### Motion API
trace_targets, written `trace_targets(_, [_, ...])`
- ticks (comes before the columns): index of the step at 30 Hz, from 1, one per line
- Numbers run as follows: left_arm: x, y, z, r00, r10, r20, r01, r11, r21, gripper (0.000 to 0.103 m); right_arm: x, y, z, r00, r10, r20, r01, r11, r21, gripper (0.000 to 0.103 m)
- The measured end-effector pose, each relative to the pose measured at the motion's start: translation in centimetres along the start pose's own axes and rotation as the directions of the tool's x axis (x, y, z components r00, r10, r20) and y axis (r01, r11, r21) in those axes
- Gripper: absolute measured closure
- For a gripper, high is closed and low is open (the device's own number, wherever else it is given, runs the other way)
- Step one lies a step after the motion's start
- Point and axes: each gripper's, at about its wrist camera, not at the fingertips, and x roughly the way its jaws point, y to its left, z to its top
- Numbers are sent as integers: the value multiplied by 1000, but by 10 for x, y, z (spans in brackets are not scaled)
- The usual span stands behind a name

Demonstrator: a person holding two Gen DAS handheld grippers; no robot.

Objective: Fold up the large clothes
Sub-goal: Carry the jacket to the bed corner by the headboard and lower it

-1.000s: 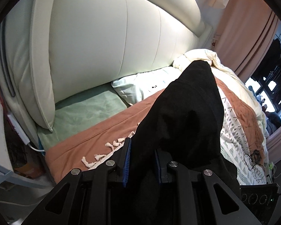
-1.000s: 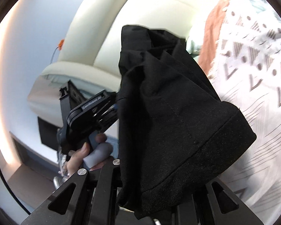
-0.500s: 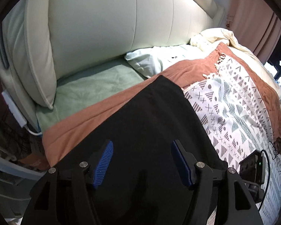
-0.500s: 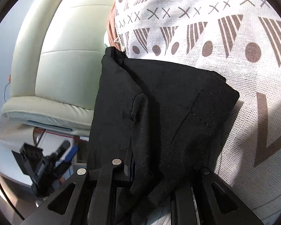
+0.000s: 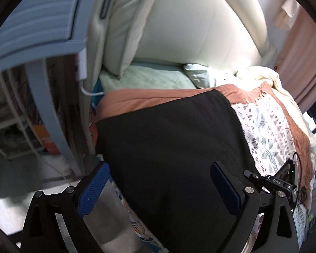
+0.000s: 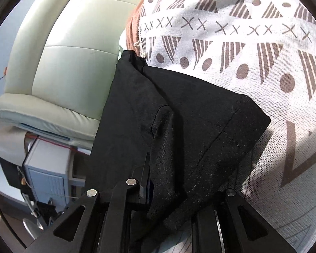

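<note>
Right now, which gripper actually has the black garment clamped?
The right gripper: its jaws are shut on a bunched fold of the black garment. The left gripper has just been opening; its blue pads stand wide, clear of the cloth.

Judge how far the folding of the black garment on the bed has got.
Done: the black garment lies flat on the patterned blanket. In hand: the left gripper has just been opening, its pads clear of the cloth; the right gripper is shut on a bunched edge. Left: releasing that edge and any further folds.

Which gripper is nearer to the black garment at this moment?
Right. The right gripper is shut on a bunched edge of the black garment; the left gripper, its jaws just opened, stands apart over it.
</note>
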Motion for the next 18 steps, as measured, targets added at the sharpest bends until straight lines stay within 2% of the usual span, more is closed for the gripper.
trace_targets(6, [16, 36, -28, 999, -34, 4, 34, 983, -179, 6, 2, 0, 0, 1000, -1, 6, 1, 1000, -7, 89])
trace_targets(10, [50, 49, -42, 989, -132, -65, 111, 961, -253, 10, 1, 1, 0, 1000, 4, 9, -4, 1000, -12, 90])
trace_targets(11, [54, 52, -43, 984, -166, -60, 143, 949, -279, 14, 0, 2, 1, 1000, 4, 8, -4, 1000, -18, 90])
trace_targets(13, [57, 55, -43, 981, -189, -46, 166, 936, -309, 23, -4, 9, 5, 1000, 3, 15, -3, 999, -41, 91])
trace_targets(15, [54, 51, -37, 978, -209, -21, 193, 935, -297, 44, -9, 20, 10, 1000, -7, 28, 9, 996, -87, 91])
trace_targets(16, [53, 49, -33, 977, -214, -12, 201, 936, -289, 48, -12, 25, 11, 999, -6, 35, 10, 995, -102, 91])
trace_targets(18, [54, 44, -26, 980, -200, -14, 188, 940, -284, 49, -17, 29, 13, 999, -2, 46, 7, 994, -110, 92])
